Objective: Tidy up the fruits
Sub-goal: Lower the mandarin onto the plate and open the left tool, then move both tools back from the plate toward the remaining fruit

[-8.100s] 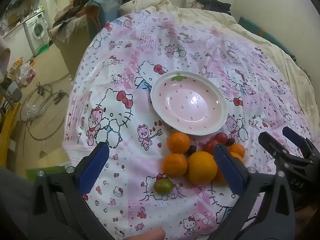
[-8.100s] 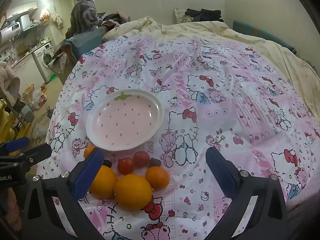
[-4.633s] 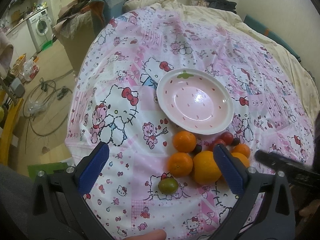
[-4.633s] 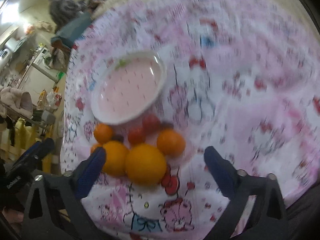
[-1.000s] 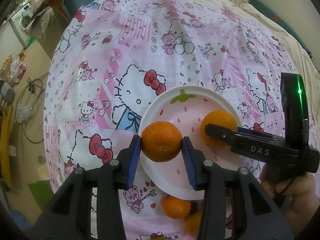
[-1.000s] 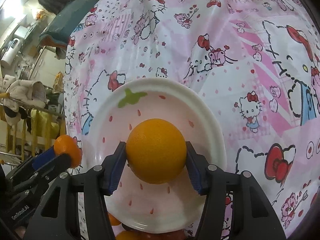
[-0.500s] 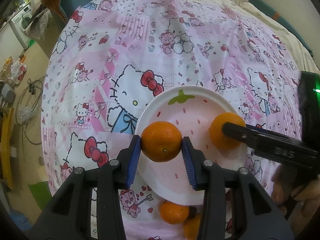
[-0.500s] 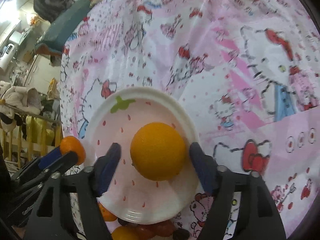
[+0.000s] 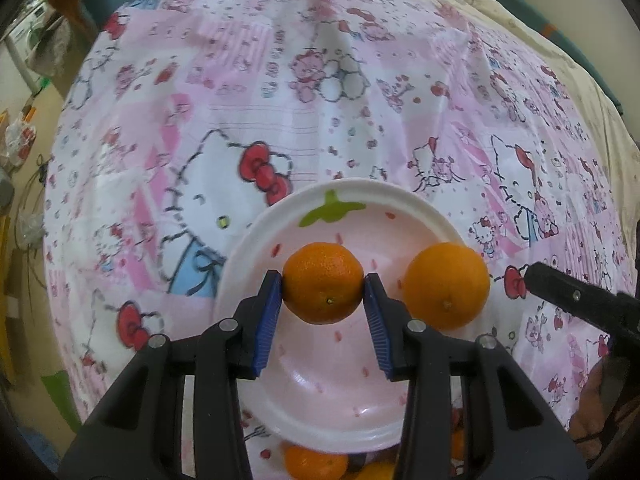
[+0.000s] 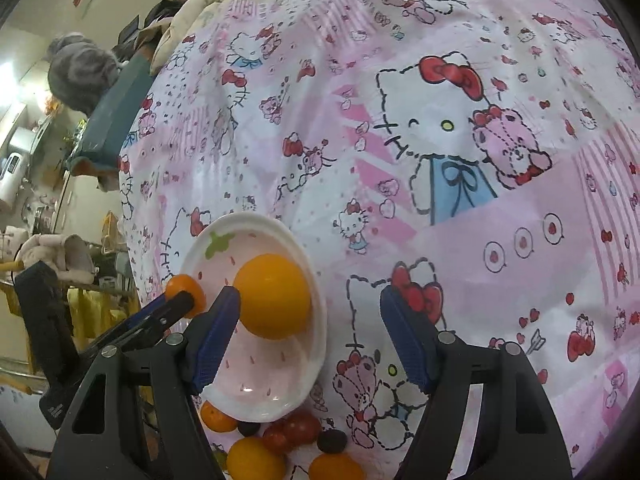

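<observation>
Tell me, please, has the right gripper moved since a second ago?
Yes: the right gripper has opened and shifted right off the pink strawberry plate, leaving the large orange there.

The right gripper [image 10: 310, 334] has released the orange [image 10: 272, 296] onto the plate [image 10: 304, 384].

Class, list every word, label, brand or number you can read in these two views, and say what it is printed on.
No text can be read.
Left gripper: a small white mark on its black body, too small to read.
Tablecloth: cartoon drawings only, no words.
Plate: strawberry pattern only, no words.
</observation>
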`<state>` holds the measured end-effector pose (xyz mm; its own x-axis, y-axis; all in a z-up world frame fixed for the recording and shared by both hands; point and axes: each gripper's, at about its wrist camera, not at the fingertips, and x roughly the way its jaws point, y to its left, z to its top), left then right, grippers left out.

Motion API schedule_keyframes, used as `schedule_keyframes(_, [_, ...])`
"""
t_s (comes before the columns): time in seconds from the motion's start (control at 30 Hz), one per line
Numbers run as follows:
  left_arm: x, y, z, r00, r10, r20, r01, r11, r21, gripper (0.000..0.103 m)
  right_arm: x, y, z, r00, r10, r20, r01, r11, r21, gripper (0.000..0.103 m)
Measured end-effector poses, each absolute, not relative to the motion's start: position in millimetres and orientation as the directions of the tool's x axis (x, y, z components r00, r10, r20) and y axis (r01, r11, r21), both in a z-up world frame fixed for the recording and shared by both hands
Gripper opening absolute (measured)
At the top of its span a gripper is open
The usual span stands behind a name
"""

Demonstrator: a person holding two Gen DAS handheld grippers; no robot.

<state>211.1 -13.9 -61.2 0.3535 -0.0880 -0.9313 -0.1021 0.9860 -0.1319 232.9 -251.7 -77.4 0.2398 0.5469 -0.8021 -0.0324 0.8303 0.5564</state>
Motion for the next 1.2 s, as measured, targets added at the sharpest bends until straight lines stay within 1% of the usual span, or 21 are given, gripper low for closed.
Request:
schedule_keyframes(0.13, [224.0,-18.6,-70.3,0.339,-0.08,-0.937,-0.09,0.989,-0.117,0.037,232.6,-250.4,-75.1,0.244,0.543,-0.804,-0.045,0.834,0.55,0.075])
schedule_keyframes(0.3, [230.2,-13.6,-85.5,0.297,-0.094,-0.95,-0.125,0.983,-0.136,0.039,233.5,-250.9,-72.7,0.247,0.55,-0.798,-0.045,0.829,0.557,0.075])
schedule_keyframes(0.43, [229.8,-13.3,-86.5,0.295,-0.097,-0.951,-0.122,0.983,-0.138,0.04,233.9,-251.0,-71.8,0.247,0.551,-0.797,-0.047,0.828,0.558,0.075])
schedule_keyframes(0.47, [229.8,-13.5,-86.3,0.295,-0.098,-0.95,-0.121,0.983,-0.139,0.043,233.8,-251.4,-71.7,0.247,0.552,-0.797,-0.047,0.828,0.559,0.075])
schedule_keyframes(0.53, [229.8,-13.6,-84.4,0.306,-0.101,-0.947,-0.123,0.982,-0.145,0.066,233.5,-250.6,-71.3,0.244,0.554,-0.796,-0.048,0.827,0.56,0.075])
schedule_keyframes(0.57, [229.4,-13.6,-82.3,0.316,-0.103,-0.943,-0.126,0.981,-0.15,0.071,233.2,-250.1,-71.0,0.244,0.554,-0.796,-0.051,0.827,0.56,0.075])
schedule_keyframes(0.6, [228.8,-13.3,-80.6,0.323,-0.108,-0.94,-0.124,0.98,-0.155,0.08,232.6,-249.5,-70.2,0.244,0.552,-0.797,-0.054,0.828,0.558,0.075])
schedule_keyframes(0.63, [228.3,-13.7,-78.9,0.327,-0.114,-0.938,-0.119,0.98,-0.16,0.084,232.0,-249.0,-68.9,0.244,0.551,-0.798,-0.058,0.829,0.556,0.075])
schedule_keyframes(0.87, [215.2,-14.1,-65.9,0.351,-0.105,-0.93,-0.092,0.985,-0.146,0.084,219.7,-247.7,-56.1,0.252,0.545,-0.8,-0.095,0.836,0.54,0.075])
schedule_keyframes(1.1, [188.9,-8.9,-34.7,0.418,-0.101,-0.903,-0.095,0.983,-0.154,0.084,191.6,-249.7,-33.8,0.282,0.538,-0.794,-0.157,0.843,0.515,0.075])
schedule_keyframes(1.2, [174.2,-9.2,-21.0,0.444,-0.103,-0.89,-0.091,0.983,-0.159,0.084,175.0,-255.8,-29.4,0.295,0.529,-0.795,-0.154,0.848,0.507,0.075])
